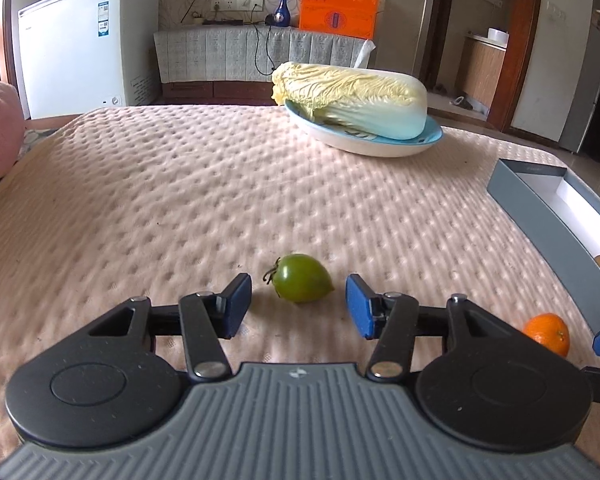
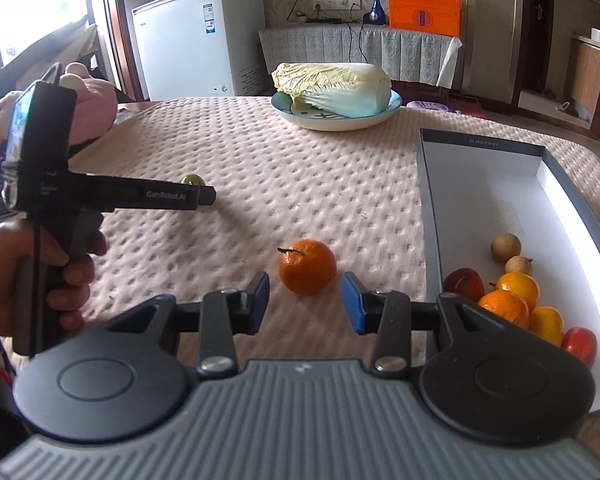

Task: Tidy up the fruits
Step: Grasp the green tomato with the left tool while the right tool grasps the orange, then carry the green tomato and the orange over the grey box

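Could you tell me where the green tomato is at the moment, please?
In the left wrist view the green tomato lies on the pink quilted cover, just ahead of the open left gripper, with the orange off to its right.

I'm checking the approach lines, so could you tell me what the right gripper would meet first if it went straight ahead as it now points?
Most likely the orange: it lies on the table cover just ahead of the open right gripper, roughly centred between the fingers. Depth is hard to judge through the fisheye, but nothing else appears to lie in between.
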Tool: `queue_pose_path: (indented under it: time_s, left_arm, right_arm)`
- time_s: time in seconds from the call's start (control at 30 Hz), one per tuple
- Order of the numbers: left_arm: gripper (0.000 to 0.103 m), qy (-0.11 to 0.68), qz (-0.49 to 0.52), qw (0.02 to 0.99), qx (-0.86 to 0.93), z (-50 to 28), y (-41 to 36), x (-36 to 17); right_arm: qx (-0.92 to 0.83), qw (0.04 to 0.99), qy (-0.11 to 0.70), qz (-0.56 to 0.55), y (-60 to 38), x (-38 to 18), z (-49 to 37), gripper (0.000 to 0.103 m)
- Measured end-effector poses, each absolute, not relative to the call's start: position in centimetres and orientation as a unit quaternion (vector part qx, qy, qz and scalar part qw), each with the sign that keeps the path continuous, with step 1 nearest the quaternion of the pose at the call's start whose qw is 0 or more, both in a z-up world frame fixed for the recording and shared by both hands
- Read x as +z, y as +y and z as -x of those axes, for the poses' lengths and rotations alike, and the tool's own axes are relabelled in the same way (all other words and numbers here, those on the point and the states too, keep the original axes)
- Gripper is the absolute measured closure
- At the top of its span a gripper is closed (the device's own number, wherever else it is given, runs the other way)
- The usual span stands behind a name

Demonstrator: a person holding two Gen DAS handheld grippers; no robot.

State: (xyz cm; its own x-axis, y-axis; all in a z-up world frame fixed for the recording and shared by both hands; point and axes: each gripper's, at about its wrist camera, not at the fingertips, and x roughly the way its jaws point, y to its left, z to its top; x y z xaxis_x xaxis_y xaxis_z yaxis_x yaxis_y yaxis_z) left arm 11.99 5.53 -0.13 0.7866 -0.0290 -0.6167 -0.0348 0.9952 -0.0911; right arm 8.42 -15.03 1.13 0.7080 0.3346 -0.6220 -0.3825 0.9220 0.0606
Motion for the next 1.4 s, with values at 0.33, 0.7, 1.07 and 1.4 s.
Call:
queue_pose_path:
  time_s: [0.33,0.7,1.07,1.4]
  left_arm:
    - [0.064,0.322,0.055,0.945,0.002,-12.3,5.7,-0.2]
    - [0.066,0.321,0.062,0.945,-0.004,-12.2,5.8,-0.2]
    - [0.067,0.323,0.066,0.944,0.000,-12.0,5.9,-0.1]
    - [0.068,0.319,0.067,0.945,0.008,-11.1,5.1,0.7]
  right_arm:
    - [0.186,0.923,0.331,0.064,-13.5,-0.2,-9.7,0.043]
    - [0.173,0.923,0.336,0.071,-12.5,-1.0,-11.0,0.047]
    - [0.175,0.920,0.344,0.070,-12.5,-1.1,-11.3,0.064]
    - [0.200,0.917,0.344,0.024,-13.9,0.6,-9.7,0.064]
